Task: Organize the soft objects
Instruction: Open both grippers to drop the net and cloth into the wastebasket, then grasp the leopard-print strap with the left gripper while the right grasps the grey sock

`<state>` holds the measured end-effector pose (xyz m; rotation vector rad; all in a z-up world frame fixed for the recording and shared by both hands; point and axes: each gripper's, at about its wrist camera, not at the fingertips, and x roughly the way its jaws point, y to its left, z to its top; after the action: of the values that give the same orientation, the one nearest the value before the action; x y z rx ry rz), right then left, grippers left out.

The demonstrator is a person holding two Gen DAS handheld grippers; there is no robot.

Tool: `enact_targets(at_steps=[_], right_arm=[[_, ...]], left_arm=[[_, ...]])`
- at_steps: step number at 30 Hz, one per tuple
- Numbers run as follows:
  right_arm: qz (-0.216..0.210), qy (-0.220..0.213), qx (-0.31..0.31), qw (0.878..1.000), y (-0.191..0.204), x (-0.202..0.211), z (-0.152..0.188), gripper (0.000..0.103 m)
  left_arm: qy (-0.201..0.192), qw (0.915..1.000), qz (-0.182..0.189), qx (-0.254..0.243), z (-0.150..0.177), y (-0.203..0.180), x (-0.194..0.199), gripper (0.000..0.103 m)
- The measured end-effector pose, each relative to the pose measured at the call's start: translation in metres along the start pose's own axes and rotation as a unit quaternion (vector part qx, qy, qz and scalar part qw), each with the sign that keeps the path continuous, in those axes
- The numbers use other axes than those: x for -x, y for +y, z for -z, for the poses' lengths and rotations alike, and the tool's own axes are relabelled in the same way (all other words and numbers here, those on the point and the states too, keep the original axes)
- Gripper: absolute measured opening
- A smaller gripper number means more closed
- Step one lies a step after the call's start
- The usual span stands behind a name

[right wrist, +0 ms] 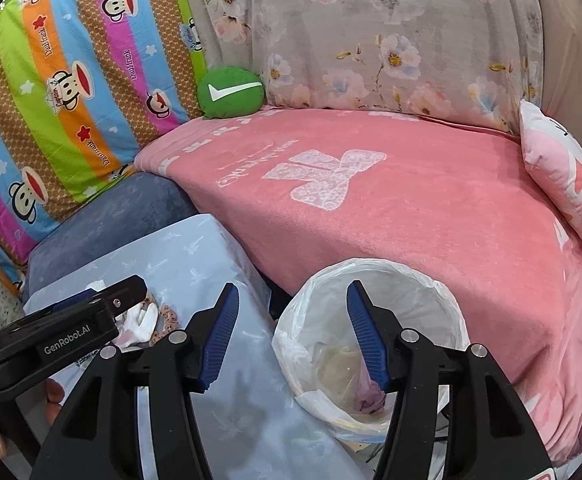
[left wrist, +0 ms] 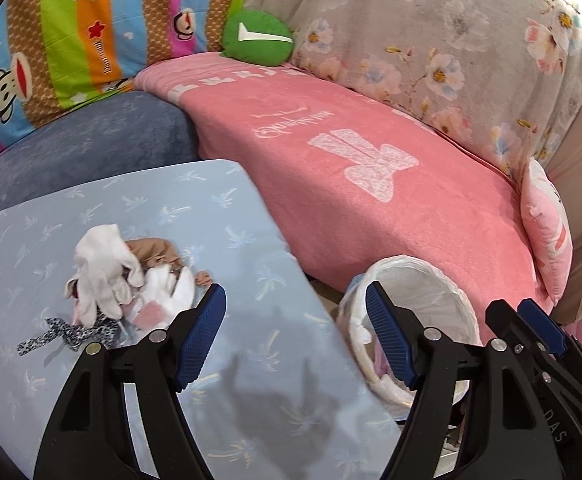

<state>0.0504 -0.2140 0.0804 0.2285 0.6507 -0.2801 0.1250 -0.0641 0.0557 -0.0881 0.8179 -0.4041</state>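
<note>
Pale-blue cushion (left wrist: 219, 216) beside the lined bin (right wrist: 375, 280) carries a heap of small garments (left wrist: 123, 280). Left claw (left wrist: 296, 334) gapes empty, so it should settle over one white glove (left wrist: 103, 264) alone; right claw (right wrist: 289, 334) hangs parted over the bin, clutching nothing.

Each gripper (right wrist: 289, 334) black plastic, 2 ribbed blue pads (right wrist: 219, 340), silver screws, white "GenRobot.AI" lettering.

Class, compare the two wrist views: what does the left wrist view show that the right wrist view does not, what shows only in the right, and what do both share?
Only the left wrist view shows the white fabric glove lying fully exposed on the pile of small cloth items, plus a leopard-print strip.

Only the right wrist view shows the bottom of the white plastic-lined bin, with a pinkish cloth inside.

Both show the pink fleece blanket, the round green cushion with a white tick and the pale blue patterned cushion.
</note>
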Motion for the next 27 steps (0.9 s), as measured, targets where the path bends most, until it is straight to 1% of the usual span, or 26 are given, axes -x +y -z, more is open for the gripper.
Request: enact_targets(at_steps=[2, 4, 8, 13, 18, 23, 27], right_arm=[[-0.004, 0.004, 0.006, 1.000, 0.008, -0.001, 0.003, 0.057], [-0.009, 0.008, 0.013, 1.000, 0.018, -0.003, 0.005, 0.057], [-0.020, 0.015, 0.027, 0.999, 0.038, -0.007, 0.009, 0.061], [-0.038, 0.028, 0.044, 0.998, 0.068, -0.016, 0.018, 0.062], [-0.066, 0.045, 0.055, 0.995, 0.098, -0.029, 0.032, 0.063], [-0.087, 0.064, 0.070, 0.992, 0.128, -0.048, 0.048, 0.063], [-0.102, 0.085, 0.081, 0.988, 0.151, -0.070, 0.063, 0.063]], left_arm=[[-0.001, 0.9999, -0.009, 0.007, 0.002, 0.009, 0.001, 0.070], [-0.001, 0.9997, -0.018, 0.015, 0.005, 0.019, 0.003, 0.074], [0.000, 0.9986, -0.040, 0.034, 0.012, 0.044, 0.006, 0.078], [0.003, 0.9950, -0.082, 0.057, 0.021, 0.078, 0.006, 0.089], [0.020, 0.9884, -0.120, 0.091, 0.035, 0.126, 0.002, 0.090], [0.042, 0.9795, -0.143, 0.136, 0.051, 0.172, -0.007, 0.090], [0.054, 0.9729, -0.152, 0.166, 0.062, 0.200, -0.011, 0.090]])
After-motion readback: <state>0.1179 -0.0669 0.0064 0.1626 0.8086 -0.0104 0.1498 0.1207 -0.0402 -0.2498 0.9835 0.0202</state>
